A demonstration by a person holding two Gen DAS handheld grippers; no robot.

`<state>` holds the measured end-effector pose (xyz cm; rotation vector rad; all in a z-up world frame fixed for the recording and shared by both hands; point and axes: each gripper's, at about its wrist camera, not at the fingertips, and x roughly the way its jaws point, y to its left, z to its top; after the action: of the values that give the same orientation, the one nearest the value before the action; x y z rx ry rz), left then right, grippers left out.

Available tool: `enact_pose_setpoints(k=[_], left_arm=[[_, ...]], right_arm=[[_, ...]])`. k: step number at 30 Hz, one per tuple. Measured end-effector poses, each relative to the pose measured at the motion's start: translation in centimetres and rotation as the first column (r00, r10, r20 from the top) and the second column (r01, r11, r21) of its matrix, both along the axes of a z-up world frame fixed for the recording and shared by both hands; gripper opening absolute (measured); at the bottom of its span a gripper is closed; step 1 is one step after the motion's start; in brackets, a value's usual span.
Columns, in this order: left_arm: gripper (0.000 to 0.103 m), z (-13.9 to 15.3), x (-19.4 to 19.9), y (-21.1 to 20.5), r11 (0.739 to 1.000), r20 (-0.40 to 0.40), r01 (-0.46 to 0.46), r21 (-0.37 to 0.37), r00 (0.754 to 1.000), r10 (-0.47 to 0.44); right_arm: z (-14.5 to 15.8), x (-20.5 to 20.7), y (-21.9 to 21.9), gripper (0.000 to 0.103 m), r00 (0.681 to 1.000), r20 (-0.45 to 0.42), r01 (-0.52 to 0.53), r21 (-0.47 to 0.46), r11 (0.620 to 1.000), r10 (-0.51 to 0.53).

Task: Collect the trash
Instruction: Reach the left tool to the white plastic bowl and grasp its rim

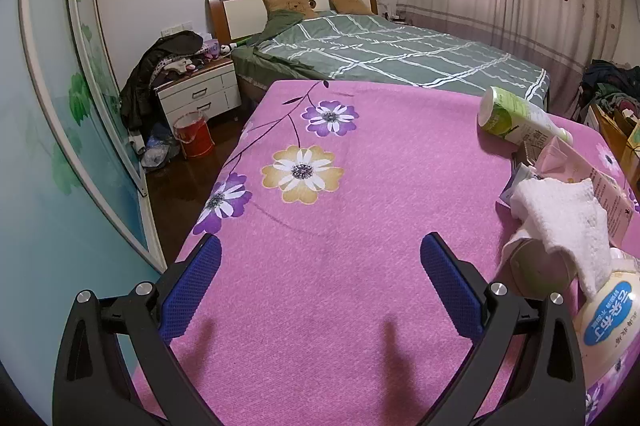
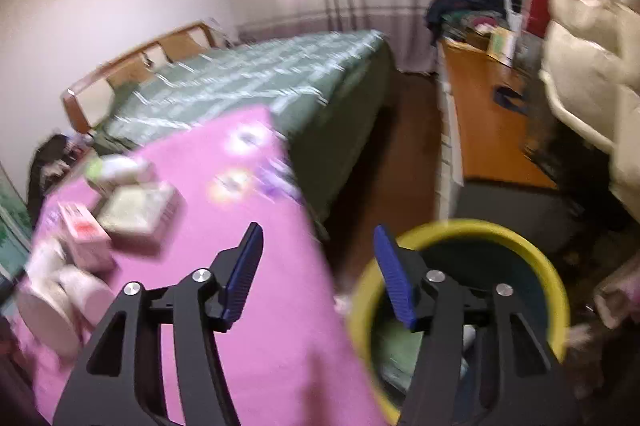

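Two handheld grippers work over a pink, flower-printed surface (image 1: 320, 266) with a nubby, carpet-like cloth cover. The left gripper (image 1: 320, 278) hangs over bare cloth with its jaws spread wide and nothing between them. The trash lies off to the right of those jaws: a crumpled white paper towel (image 1: 560, 222), soft and waffle-textured, draped over a pale round container; a pink carton (image 1: 600, 185) behind it; and farther ahead a white and green plastic bottle (image 1: 516, 115) lying on its side, long axis running left to right with the cap end pointing right.

The right gripper (image 2: 318, 274) is at the surface's right edge, jaws parted and empty, blue ribbed pads (image 2: 244, 274) showing. Just beneath its right jaw sits a round bin with a yellow rim (image 2: 556, 290), dark inside, with something green and some pale scraps in it. This view is smeared by motion, so details are soft. From these jaws the trash lies ahead and to the left: a pink box (image 2: 86, 230), a flat pale packet (image 2: 140, 211) and the bottle beyond.

By my reckoning the left gripper is nearer the paper towel, while the right is nearer the bin.
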<state>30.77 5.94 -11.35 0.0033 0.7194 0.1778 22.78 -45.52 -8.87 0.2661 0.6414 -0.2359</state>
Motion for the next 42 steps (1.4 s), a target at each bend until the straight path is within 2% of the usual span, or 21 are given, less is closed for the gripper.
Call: enact_pose_setpoints(k=[4,6,10,13,16,19,22,26,27,29,32,33,35,38,42], left_arm=[[0.098,0.1,-0.2,0.2,1.0,0.01,-0.009,-0.008,1.0,0.009],[0.098,0.2,-0.4,0.3,1.0,0.018,-0.013,-0.009,1.0,0.014],[0.098,0.6,-0.8,-0.2,1.0,0.041,-0.017,0.012,0.999,0.016],[0.098,1.4,-2.1,-1.2,1.0,0.074,0.005,0.019,0.997,-0.006],[0.098,2.6,-4.6,-2.7,0.998,0.103,0.066,-0.006,0.993,-0.065],[0.098,3.2,-7.6,-5.4,0.982,0.104,0.186,-0.041,0.978,-0.181],[0.098,2.7,-9.6,-8.2,0.955,0.078,0.291,-0.049,0.955,-0.287],[0.097,1.2,-9.6,-11.7,0.933,0.011,0.36,-0.017,0.933,-0.36],[0.095,0.8,-9.3,-12.4,0.93,-0.006,0.368,-0.015,0.93,-0.368],[0.084,0.1,-8.6,-13.5,0.923,-0.035,0.385,-0.028,0.922,-0.386],[0.069,-0.8,-7.5,-14.3,0.925,-0.082,0.377,-0.046,0.921,-0.38],[0.066,-0.9,-7.4,-14.3,0.925,-0.083,0.374,-0.063,0.922,-0.378],[0.054,-1.1,-7.1,-14.4,0.926,-0.091,0.37,-0.077,0.922,-0.376],[0.04,-1.2,-7.0,-14.3,0.916,-0.107,0.386,-0.105,0.912,-0.397],[0.031,-1.0,-6.5,-13.6,0.902,-0.125,0.386,-0.194,0.902,-0.413]], right_arm=[[-0.1,4.6,3.8,0.059,0.998,0.038,-0.044,-0.026,0.999,0.045],[-1.1,5.7,4.9,0.059,0.997,-0.009,-0.071,-0.048,0.996,0.07],[-2.4,5.4,5.5,0.06,0.997,-0.035,-0.07,-0.104,0.992,0.067],[-2.8,5.5,4.6,0.06,0.998,-0.042,-0.056,-0.076,0.996,0.053],[-2.8,5.5,4.5,0.061,0.998,-0.036,-0.048,-0.086,0.995,0.045],[-2.8,5.5,4.7,0.061,0.998,-0.039,-0.055,-0.092,0.994,0.052],[-2.8,5.5,4.7,0.061,0.998,-0.035,-0.053,-0.097,0.994,0.05],[-2.7,5.4,4.6,0.061,0.998,-0.032,-0.052,-0.094,0.994,0.049],[-2.7,5.3,4.6,0.061,0.998,-0.029,-0.05,-0.095,0.994,0.047],[-2.6,5.3,4.5,0.061,0.999,-0.027,-0.047,-0.096,0.994,0.044],[-2.6,5.5,4.4,0.061,0.999,-0.03,-0.045,-0.094,0.995,0.042],[-2.7,5.5,4.4,0.061,0.999,-0.031,-0.046,-0.096,0.994,0.043],[-2.7,5.5,4.4,0.061,0.998,-0.032,-0.049,-0.095,0.994,0.046],[-2.7,5.5,4.5,0.061,0.998,-0.035,-0.057,-0.096,0.994,0.053],[-2.9,5.6,4.4,0.061,0.998,-0.038,-0.058,-0.089,0.994,0.055]])
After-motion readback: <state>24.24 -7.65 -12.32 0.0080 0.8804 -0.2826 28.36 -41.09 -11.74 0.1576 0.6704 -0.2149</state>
